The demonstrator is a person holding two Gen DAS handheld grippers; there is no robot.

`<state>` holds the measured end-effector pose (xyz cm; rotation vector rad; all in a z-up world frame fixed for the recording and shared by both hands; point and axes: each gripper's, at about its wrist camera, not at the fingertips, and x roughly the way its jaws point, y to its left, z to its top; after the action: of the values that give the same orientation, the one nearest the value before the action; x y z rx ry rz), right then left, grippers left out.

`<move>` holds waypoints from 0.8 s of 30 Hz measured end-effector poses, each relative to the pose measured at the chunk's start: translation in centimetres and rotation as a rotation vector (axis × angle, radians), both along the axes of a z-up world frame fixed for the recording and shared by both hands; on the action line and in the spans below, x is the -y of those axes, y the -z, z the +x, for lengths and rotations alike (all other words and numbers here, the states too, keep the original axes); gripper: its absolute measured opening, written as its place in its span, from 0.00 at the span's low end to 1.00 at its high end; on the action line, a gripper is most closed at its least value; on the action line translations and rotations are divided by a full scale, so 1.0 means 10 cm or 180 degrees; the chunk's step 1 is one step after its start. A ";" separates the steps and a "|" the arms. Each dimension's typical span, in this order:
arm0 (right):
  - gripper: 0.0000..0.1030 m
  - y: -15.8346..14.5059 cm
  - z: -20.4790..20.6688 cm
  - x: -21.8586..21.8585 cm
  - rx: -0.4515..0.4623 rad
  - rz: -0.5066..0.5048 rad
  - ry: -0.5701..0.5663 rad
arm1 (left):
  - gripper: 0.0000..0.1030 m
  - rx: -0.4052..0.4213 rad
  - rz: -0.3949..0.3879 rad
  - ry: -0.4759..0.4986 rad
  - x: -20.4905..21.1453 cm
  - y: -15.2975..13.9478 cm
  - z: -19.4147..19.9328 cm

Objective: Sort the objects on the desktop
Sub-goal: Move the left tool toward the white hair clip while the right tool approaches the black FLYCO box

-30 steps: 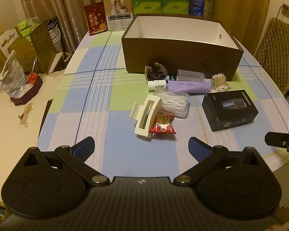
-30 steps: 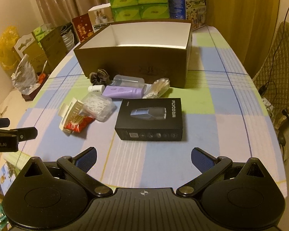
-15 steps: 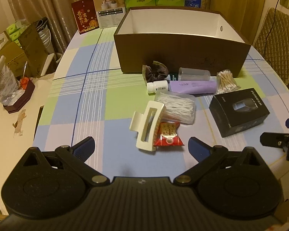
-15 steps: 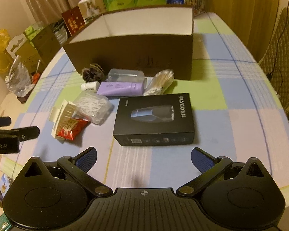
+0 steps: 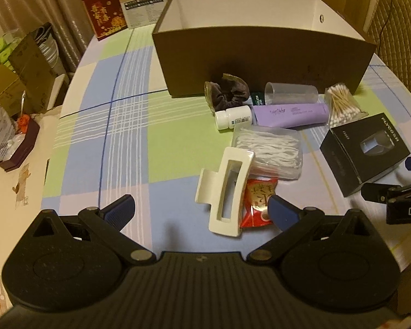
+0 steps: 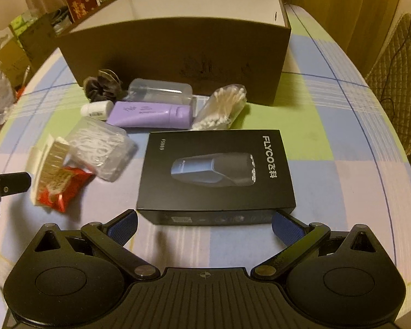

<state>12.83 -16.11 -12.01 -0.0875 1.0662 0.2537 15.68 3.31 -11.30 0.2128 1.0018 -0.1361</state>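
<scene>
The right gripper (image 6: pixel 204 226) has its jaws spread wide and empty, the ribbed blue pads (image 6: pixel 123 226) level with the near corners of a flat matte-black shaver box (image 6: pixel 216 175) with crisp edges and a printed shaver on its lid; contact cannot be told. The left gripper (image 5: pixel 201 209) is likewise wide open and holds nothing, its right pad over the edge of a crinkly red snack packet (image 5: pixel 256 203) that lies against a glossy cream rectangular hair claw (image 5: pixel 226 189). Just behind rests a clear plastic box of white floss picks (image 5: pixel 268 150). Farther back lie a small white pill bottle (image 5: pixel 233 117), a smooth lilac tube (image 5: pixel 290 113), a clear cup on its side (image 5: pixel 290 93), a bag of wooden-stemmed cotton swabs (image 5: pixel 341 107) and a dark velvet scrunchie (image 5: pixel 228 91), all near the front wall of a large brown cardboard box (image 5: pixel 260 54) with a white interior. All sit on a checked pastel tablecloth (image 5: pixel 123 137).
</scene>
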 end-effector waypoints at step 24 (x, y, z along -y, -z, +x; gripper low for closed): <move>0.98 -0.14 0.16 -0.15 0.0024 -0.0021 0.0045 | 0.91 -0.0181 -0.0018 0.0263 -0.08 0.21 0.40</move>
<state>14.39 -14.62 -10.60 -0.0868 1.0597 0.2368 19.64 4.13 -13.43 0.2464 1.0493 -0.2213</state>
